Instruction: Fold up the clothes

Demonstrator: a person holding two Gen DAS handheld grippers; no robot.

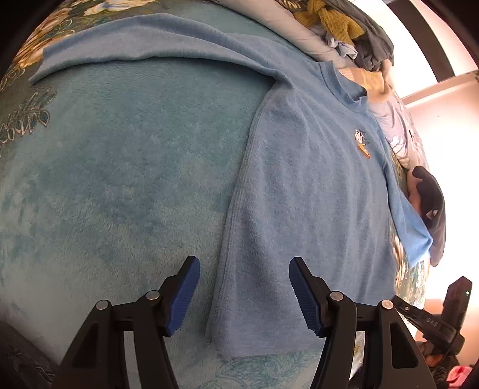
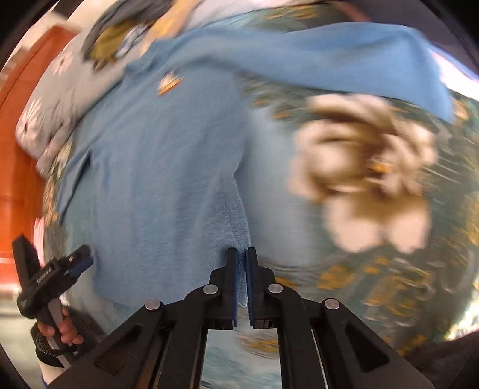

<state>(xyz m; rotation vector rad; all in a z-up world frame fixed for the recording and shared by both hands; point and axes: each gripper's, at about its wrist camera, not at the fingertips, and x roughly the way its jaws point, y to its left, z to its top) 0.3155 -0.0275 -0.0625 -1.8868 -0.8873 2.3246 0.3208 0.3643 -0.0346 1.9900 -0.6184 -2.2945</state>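
Note:
A light blue fleece sweater (image 1: 299,191) lies flat on a teal floral blanket (image 1: 113,167), with a small cartoon logo (image 1: 362,143) on its chest and one sleeve (image 1: 143,45) stretched to the far left. My left gripper (image 1: 244,287) is open, its jaws astride the sweater's left side edge near the bottom hem. In the right wrist view, which is blurred, my right gripper (image 2: 242,263) is shut on the sweater's bottom corner (image 2: 236,236). The sweater (image 2: 155,167) spreads ahead of it, its other sleeve (image 2: 329,51) reaching right. The left gripper (image 2: 74,263) shows at the lower left.
A pile of other clothes (image 1: 347,27) lies on pillows beyond the collar. A dark garment (image 1: 431,206) sits at the bed's right edge. A large cream flower (image 2: 365,170) is printed on the blanket. An orange wooden surface (image 2: 18,143) stands on the left.

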